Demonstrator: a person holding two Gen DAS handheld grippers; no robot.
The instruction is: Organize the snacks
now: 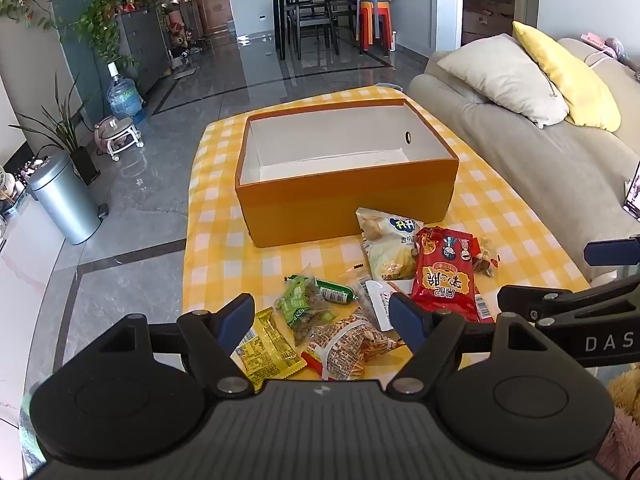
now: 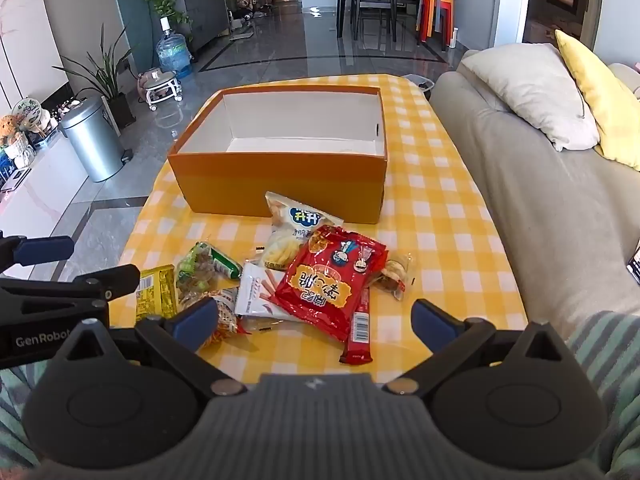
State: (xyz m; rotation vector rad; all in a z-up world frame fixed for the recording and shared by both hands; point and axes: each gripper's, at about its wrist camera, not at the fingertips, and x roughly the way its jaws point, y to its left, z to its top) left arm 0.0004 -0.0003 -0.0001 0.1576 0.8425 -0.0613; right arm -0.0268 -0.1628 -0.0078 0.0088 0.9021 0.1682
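Yellow-and-white checked cloth covers the table beside a grey sofa. Ahead of both tools sits one open, empty orange cardboard box; between it and the fingers lies a loose heap of roughly nine crinkly, light, slippery packets. The largest, one red foil snack bag, probably grips best by a flat sealed edge. One pale chip bag looks crushable. One slim red bar lies nearest. The left gripper and right gripper hover spread wide, holding nothing.
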